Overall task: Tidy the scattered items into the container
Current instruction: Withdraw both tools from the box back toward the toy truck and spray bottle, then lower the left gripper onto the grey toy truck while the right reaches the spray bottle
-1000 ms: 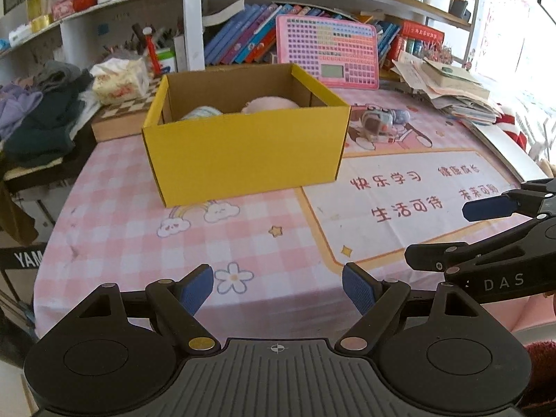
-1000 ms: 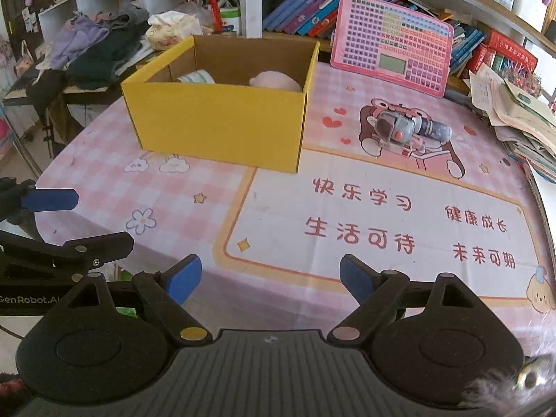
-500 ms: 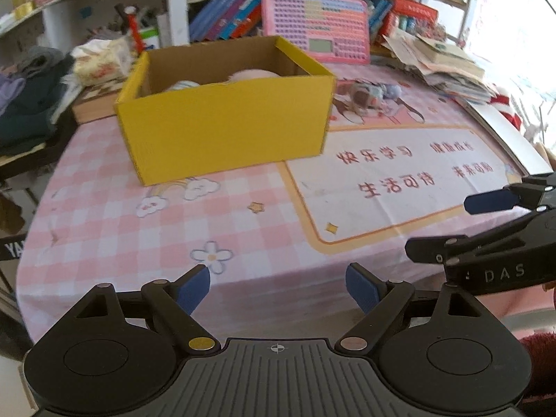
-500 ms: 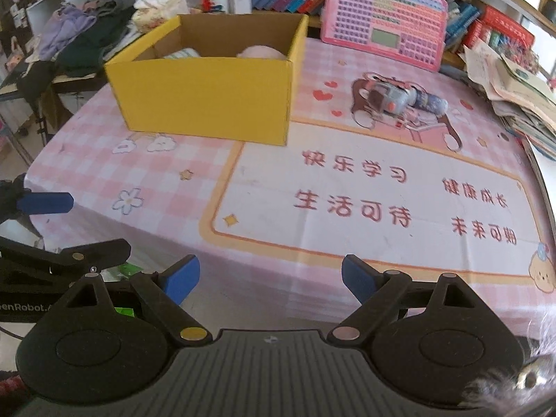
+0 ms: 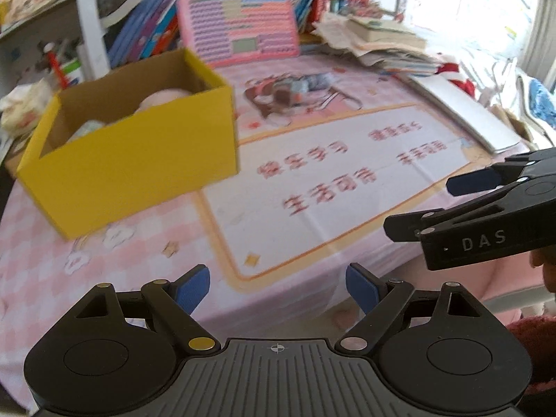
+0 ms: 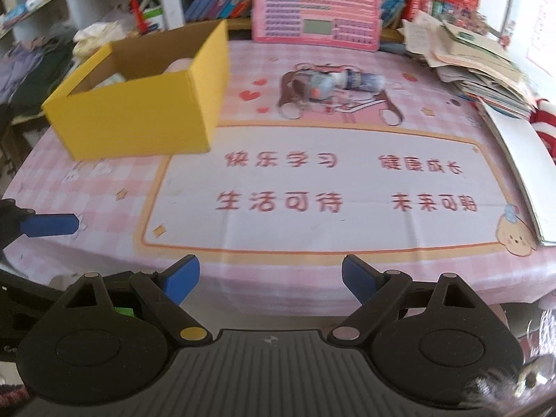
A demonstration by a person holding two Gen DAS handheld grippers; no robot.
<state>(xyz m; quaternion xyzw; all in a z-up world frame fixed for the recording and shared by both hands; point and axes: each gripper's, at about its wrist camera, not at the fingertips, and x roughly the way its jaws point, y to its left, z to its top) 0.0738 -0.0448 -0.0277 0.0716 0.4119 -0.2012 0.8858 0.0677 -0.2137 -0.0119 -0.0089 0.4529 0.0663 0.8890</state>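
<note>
One box point(image 5: 132, 160), yellow outside and brown inside, stands open-topped on the table point(image 5: 333, 187), toward its left rear. The box holds two visible items: a pink rounded item point(image 5: 163, 99) against the far wall and a pale item point(image 5: 85, 128) at its left; both are blurred and cannot be identified further.

One toy point(image 6: 330, 81), grey-blue with a brown part, lies on the table to the right of the box, well apart from it, on a printed cartoon figure. It remains outside the box.

One pink keyboard toy point(image 6: 314, 8) leans upright behind the box and to its right. One pile of papers and books point(image 6: 472, 59) lies far to the right of the box. A row of books point(image 5: 146, 31) stands on the shelf behind the box.

Two grippers are in view. The left gripper point(image 5: 278, 286) has its jaws spread with nothing between them; it hangs over the near table edge, in front of the box. The right gripper point(image 6: 269, 278) also has its jaws spread and empty; it hangs over the near edge, in front of the box and to its right.

Compared with the earlier frames, both views have rolled: the box now appears turned, with its right side wall showing. The box contents and the toy are unchanged in place.
</note>
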